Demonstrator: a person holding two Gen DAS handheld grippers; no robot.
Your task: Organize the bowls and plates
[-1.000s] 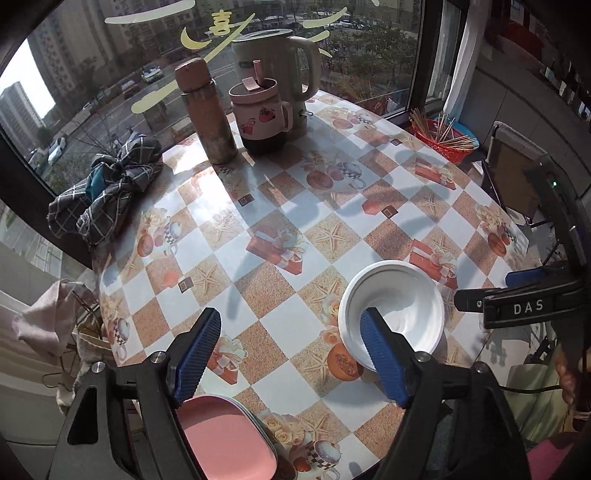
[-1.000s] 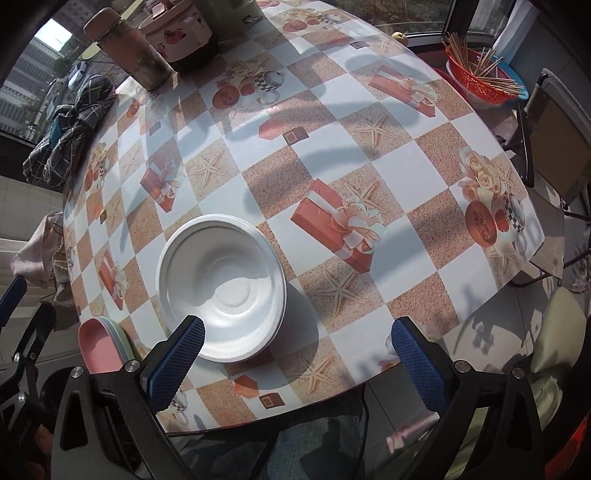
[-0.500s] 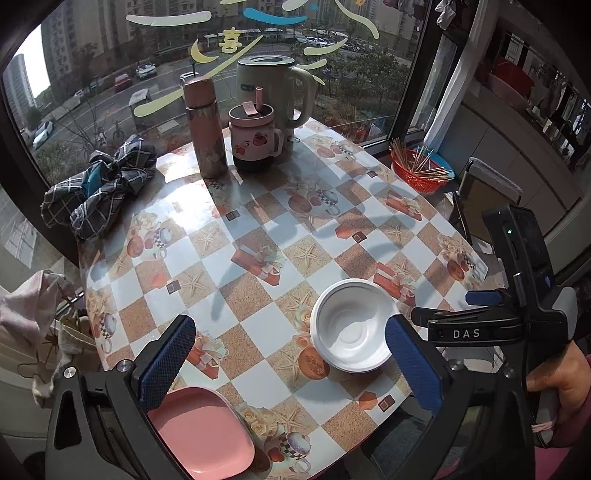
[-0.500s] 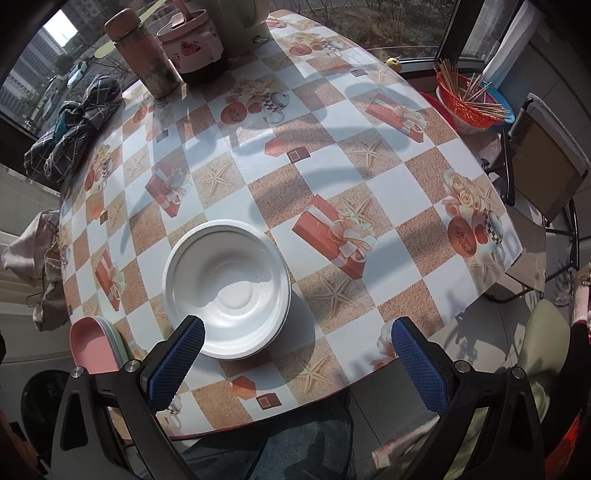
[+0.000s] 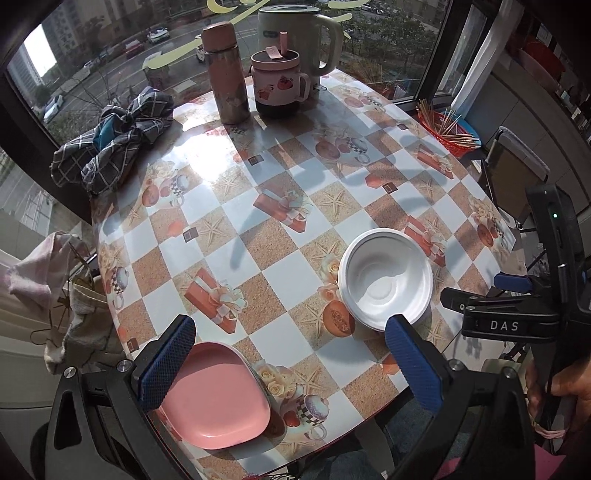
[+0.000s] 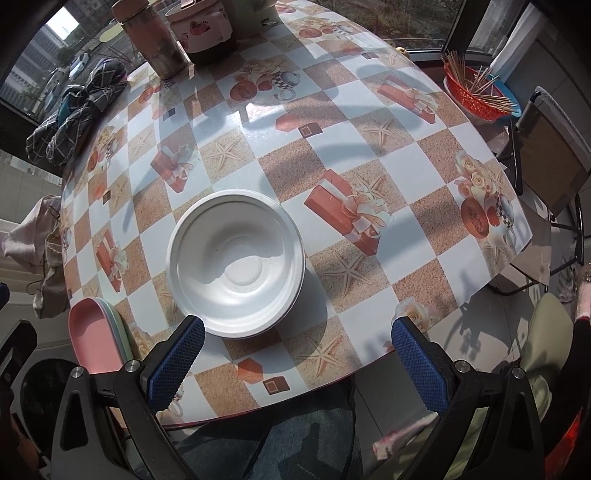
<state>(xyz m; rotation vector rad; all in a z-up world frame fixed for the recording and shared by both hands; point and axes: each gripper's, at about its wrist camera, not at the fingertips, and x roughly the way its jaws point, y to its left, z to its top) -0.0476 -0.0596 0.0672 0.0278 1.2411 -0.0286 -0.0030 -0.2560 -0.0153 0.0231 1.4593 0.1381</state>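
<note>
A round surface (image 5: 280,258) covered in a glossy checked cloth, printed with gift boxes, starfish and teacups, fills both views. It stands against a large window that looks down on a street and tall buildings.

At the window edge of the surface, a cream electric kettle (image 5: 295,33) stands behind a lidded pink mug (image 5: 279,83) printed with strawberries. A worn metal flask (image 5: 225,74) stands just beside the mug. A bundled dark plaid cloth (image 5: 110,140) lies at the left edge.

A white bowl (image 6: 236,267) sits upright and empty toward the near side of the surface. A pink plate (image 5: 216,398) with rounded corners lies at the near left edge, well apart from the bowl. In the right wrist view, pale green edges show under it, so it tops a small stack.

Off the surface to the right, a red basket (image 6: 476,98) holds thin wooden sticks, next to a folding chair (image 6: 550,158).

The left gripper (image 5: 288,360) hangs above the near edge. Its jaws have just been opening and now stand wide apart with nothing between them; one blue pad overlaps the plate in view, the other the bowl's rim. The right gripper (image 6: 295,365) points down over the near edge, its jaws also wide apart and empty, the bowl just beyond its left pad. A hand (image 5: 554,395) grips the right gripper's handle.
</note>
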